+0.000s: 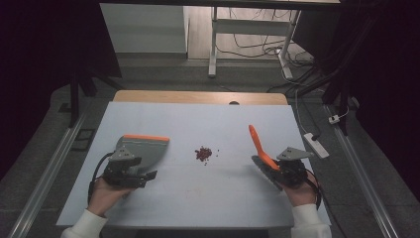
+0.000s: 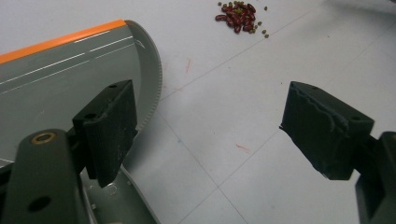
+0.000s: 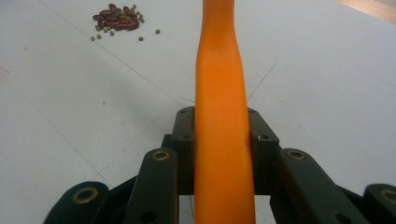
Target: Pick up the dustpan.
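In the right gripper view the right gripper [image 3: 223,140] is clamping its two black jaws tight on the long orange plastic handle [image 3: 219,93], which is running from the bottom centre of the frame straight up and out of the top edge. In the high view that gripper [image 1: 277,168] is sitting at the right of the frame, and the handle [image 1: 258,144] is slanting up and to the left from it.

In the left gripper view the left gripper [image 2: 210,135] is standing with its jaws spread wide, with bare table between them and nothing gripped. Its left-hand jaw is lying over the flat grey plastic dustpan with an orange front edge [image 2: 56,84], which is filling the left side of that frame. In the high view this gripper [image 1: 130,173] is resting at the near end of the dustpan [image 1: 143,148], left of centre.

The small heap of dark red beans with a few green ones [image 1: 203,153] is lying on the white table top [image 1: 198,198] at mid-frame, between the two grippers and well apart from both. It is appearing at top centre in the left gripper view [image 2: 239,14] and at upper left in the right gripper view [image 3: 116,21].
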